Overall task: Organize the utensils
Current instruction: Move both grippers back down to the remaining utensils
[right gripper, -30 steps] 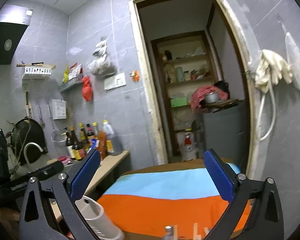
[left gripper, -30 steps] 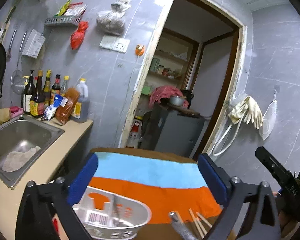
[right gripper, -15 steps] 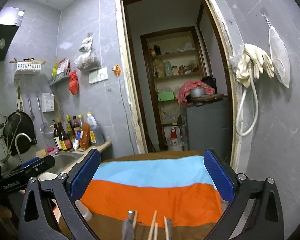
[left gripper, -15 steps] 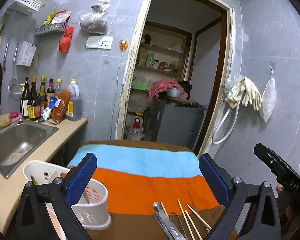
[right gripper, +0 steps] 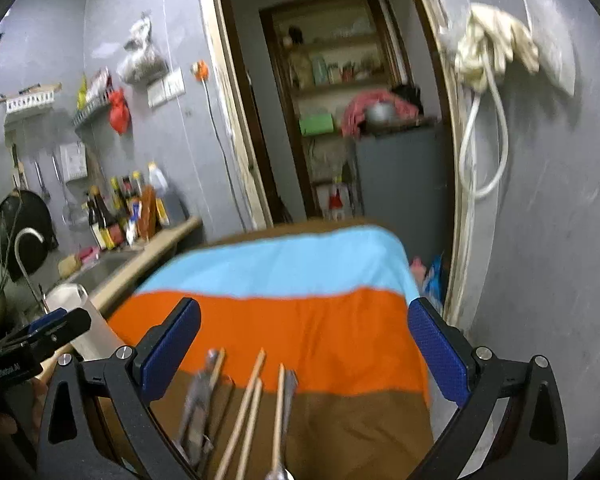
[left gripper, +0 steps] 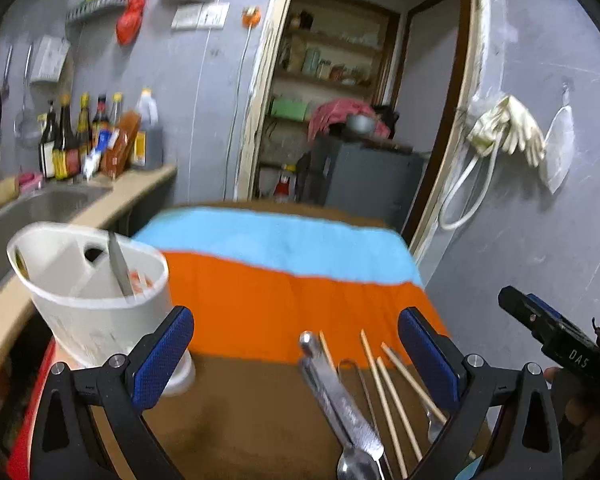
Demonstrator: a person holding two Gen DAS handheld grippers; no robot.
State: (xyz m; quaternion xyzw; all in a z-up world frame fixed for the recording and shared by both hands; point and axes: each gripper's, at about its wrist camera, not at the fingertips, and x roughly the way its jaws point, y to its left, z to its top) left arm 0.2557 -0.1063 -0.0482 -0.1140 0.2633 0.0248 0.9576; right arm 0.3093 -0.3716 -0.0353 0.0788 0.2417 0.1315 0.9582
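Note:
A white utensil holder (left gripper: 96, 300) stands at the left of the striped cloth (left gripper: 284, 292), with a knife blade (left gripper: 120, 268) upright inside it. Metal spoons (left gripper: 340, 400) and several wooden chopsticks (left gripper: 388, 396) lie on the brown stripe. My left gripper (left gripper: 296, 344) is open and empty just above them, its left finger beside the holder. In the right wrist view my right gripper (right gripper: 304, 344) is open and empty over the same chopsticks (right gripper: 252, 404) and spoons (right gripper: 198, 400). The holder (right gripper: 88, 332) shows at the left, partly behind the left gripper's body.
A counter with a steel sink (left gripper: 32, 208) and several sauce bottles (left gripper: 96, 136) runs along the left. A doorway with shelves and a grey cabinet (left gripper: 364, 172) lies behind the table. Rubber gloves and a hose (left gripper: 500, 136) hang on the right wall.
Both grippers have tipped down and moved closer to the table. The spoons and chopsticks now sit higher in both views. The holder looks larger and nearer in the left wrist view.

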